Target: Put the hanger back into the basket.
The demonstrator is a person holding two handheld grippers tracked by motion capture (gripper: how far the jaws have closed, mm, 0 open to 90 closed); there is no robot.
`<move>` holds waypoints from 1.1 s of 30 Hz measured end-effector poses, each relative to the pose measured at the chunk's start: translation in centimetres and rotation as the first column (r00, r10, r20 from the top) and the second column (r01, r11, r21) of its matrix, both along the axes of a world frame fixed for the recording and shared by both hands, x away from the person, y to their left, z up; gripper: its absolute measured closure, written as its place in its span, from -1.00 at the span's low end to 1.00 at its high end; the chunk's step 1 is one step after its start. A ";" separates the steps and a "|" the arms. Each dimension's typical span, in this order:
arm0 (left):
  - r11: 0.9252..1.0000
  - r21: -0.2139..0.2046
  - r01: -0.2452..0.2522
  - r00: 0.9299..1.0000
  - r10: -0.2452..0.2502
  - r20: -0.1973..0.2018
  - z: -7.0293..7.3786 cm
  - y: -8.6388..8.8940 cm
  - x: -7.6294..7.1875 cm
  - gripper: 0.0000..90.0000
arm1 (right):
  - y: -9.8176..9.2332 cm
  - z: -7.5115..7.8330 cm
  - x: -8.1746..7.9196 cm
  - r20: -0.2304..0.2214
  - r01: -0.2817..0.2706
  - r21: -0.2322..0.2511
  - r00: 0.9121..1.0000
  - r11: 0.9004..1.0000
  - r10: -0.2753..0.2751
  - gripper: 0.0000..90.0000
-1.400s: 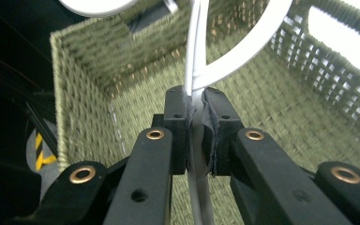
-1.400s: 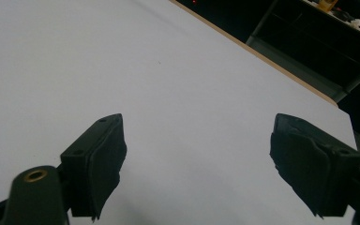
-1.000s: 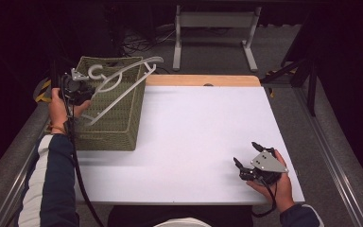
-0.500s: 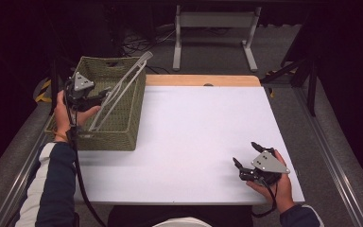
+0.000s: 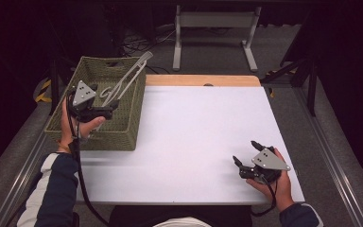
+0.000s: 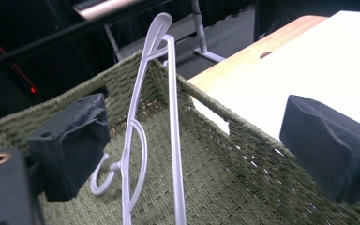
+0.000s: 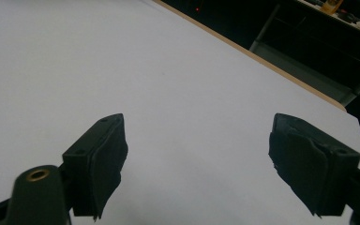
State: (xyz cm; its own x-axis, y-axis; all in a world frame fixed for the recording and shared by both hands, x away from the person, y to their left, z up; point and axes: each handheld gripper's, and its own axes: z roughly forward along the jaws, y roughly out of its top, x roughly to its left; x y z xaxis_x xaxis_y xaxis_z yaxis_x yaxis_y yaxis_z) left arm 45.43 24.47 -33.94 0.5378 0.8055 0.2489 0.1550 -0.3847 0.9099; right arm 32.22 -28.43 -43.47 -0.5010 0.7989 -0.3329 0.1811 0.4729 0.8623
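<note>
The table [image 5: 189, 142] has a white top with a strip of bare wood along its far edge, and it takes up most of the high view. A green woven basket [image 5: 123, 135] stands at the table's far left corner, its left wall hanging just past the left edge.

A pale plastic clothes hanger [image 5: 125, 85] lies in the basket. It leans against the basket's right wall near the far right corner, with one end sticking up above the rim; its hook rests low, on the woven floor. In the left gripper view the hanger [image 6: 171, 117] rises between the two jaws, touching neither pad, with the hook curling beside the left pad.

The left gripper [image 5: 105, 112] is held over the near left part of the basket, the person's left hand wrapped under it and the dark sleeve coming in along the table's left edge. Its jaws have just been opening and now stand spread wide, with the hanger loose between them and not gripped.

The right gripper [image 5: 246, 158] rests near the table's near right corner, held in the person's right hand, well apart from the basket. Its jaws are spread too. In the right gripper view [image 7: 194, 159] they frame only the bare white top, with the wooden strip running across the far edge.
</note>
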 end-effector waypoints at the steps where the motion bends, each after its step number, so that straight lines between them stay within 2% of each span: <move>1: 1.000 -0.004 0.002 1.000 -0.002 0.008 0.1 -0.1 -0.2 -0.81 | 0.0 0.0 0.0 0.000 0.000 0.000 1.000 1.000 0.000 -0.56; 3: 0.999 -0.029 0.030 0.999 -0.029 0.015 0.2 -0.3 -0.7 -0.81 | 0.0 0.1 0.2 -0.004 -0.002 0.021 1.000 1.000 0.002 -0.56; 8: 0.993 -0.035 0.110 0.992 -0.108 0.061 0.4 -1.3 -2.3 -0.83 | 0.1 0.5 0.4 -0.013 -0.006 0.060 1.000 0.998 0.007 -0.56; 12: 0.993 -0.011 0.116 0.988 -0.114 0.105 0.3 -1.9 -3.1 -0.76 | 0.2 0.7 0.6 -0.017 -0.014 0.085 1.000 0.996 0.016 -0.56; 16: 0.987 -0.055 0.154 0.984 -0.148 0.101 0.0 -1.9 -3.8 -0.81 | 0.5 0.9 0.6 -0.011 -0.026 0.080 1.000 0.996 0.027 -0.56; 20: 0.983 -0.059 0.171 0.981 -0.164 0.105 -0.3 -2.1 -4.5 -0.84 | 0.8 1.2 0.6 -0.002 -0.033 0.088 0.999 0.996 0.033 -0.56; 21: 0.980 -0.071 0.186 0.979 -0.178 0.099 -0.5 -2.2 -4.9 -0.85 | 1.0 1.3 0.5 0.000 -0.040 0.085 0.999 0.996 0.040 -0.57; 25: 0.980 -0.047 0.195 0.976 -0.189 0.105 -0.8 -2.4 -5.4 -0.86 | 1.4 1.4 0.5 0.003 -0.047 0.077 0.999 0.996 0.046 -0.58; 30: 0.975 -0.074 0.211 0.973 -0.203 0.106 -1.1 -2.4 -6.1 -0.86 | 1.7 1.5 0.5 0.004 -0.057 0.077 0.998 0.995 0.056 -0.60; 33: 0.976 -0.066 0.207 0.973 -0.198 0.119 -1.4 -2.6 -6.6 -0.88 | 2.0 1.6 0.5 -0.006 -0.064 0.083 0.998 0.994 0.064 -0.61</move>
State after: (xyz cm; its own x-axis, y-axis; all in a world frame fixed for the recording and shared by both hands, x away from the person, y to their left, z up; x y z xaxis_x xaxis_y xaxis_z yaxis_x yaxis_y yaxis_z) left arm 38.84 21.92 -35.36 0.6639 0.7021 0.2574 -0.0228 -0.3250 0.9454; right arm 32.70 -26.42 -41.88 -0.5546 0.7897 -0.2624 0.1603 0.4108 0.8975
